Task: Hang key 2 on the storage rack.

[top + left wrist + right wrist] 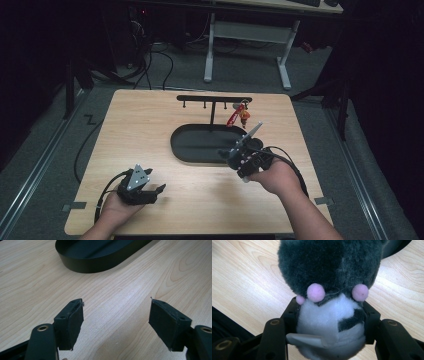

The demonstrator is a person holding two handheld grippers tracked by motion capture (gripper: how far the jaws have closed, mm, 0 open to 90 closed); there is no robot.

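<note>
A dark grey and white plush toy (329,270) with small pink pompoms sits squeezed between my right gripper's (330,320) jaws, just above the wooden table. In the high view the right gripper (231,157) holds the plush toy (225,153) over the near right rim of a black oval tray (176,146). My left gripper (154,192) rests at the table's front left, open, nothing between its pads (75,322). The tray's wall (87,265) lies ahead of it.
A black T-shaped rack (214,98) with small hooks stands behind the tray. A red keychain (235,116) with a small figure hangs from its right side. Bare wooden table (145,130) spreads left of the tray. A desk frame and cables are on the floor beyond.
</note>
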